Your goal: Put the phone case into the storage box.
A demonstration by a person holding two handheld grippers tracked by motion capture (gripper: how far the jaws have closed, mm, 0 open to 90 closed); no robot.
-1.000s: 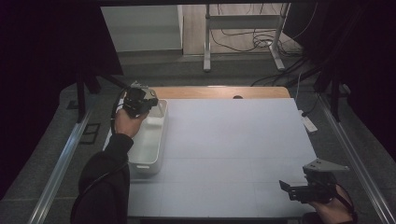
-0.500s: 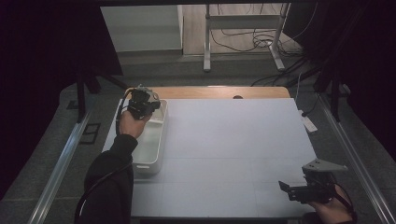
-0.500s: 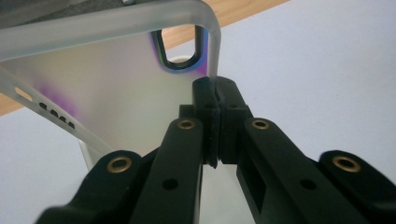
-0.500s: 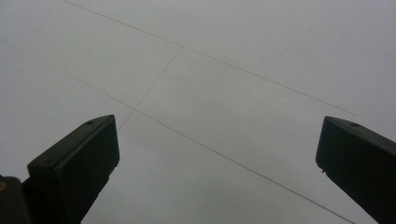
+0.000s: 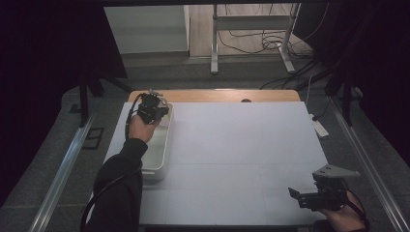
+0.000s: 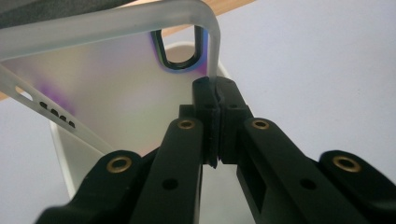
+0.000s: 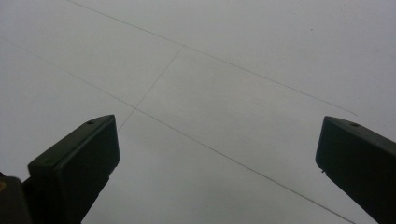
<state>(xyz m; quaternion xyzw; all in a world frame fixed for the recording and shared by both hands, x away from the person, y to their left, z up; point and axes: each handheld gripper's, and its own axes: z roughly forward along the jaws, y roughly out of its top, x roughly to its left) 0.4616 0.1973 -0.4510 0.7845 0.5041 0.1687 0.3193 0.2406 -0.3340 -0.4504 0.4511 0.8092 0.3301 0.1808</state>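
My left gripper [image 6: 215, 88] is shut on the edge of a frosted translucent phone case [image 6: 107, 74] with a dark-rimmed camera cutout. The case is held up, tilted, over a white tray [image 6: 63, 154]. In the high view the left gripper [image 5: 153, 107] hovers above the far end of the white tray [image 5: 157, 164] at the table's left. My right gripper [image 5: 296, 194] rests low near the front right corner. Its jaws stand wide apart, and the right gripper [image 7: 217, 154] has bare white table between them.
The white table top [image 5: 241, 145] has faint seam lines and a wooden strip [image 5: 217, 95] along its far edge. Metal rails [image 5: 63, 174] run down both sides. Beyond the table are a stand's legs [image 5: 251, 43] and cables on the floor.
The left hand has drifted slightly right over the tray's far end, still holding the case. The right gripper has barely moved.
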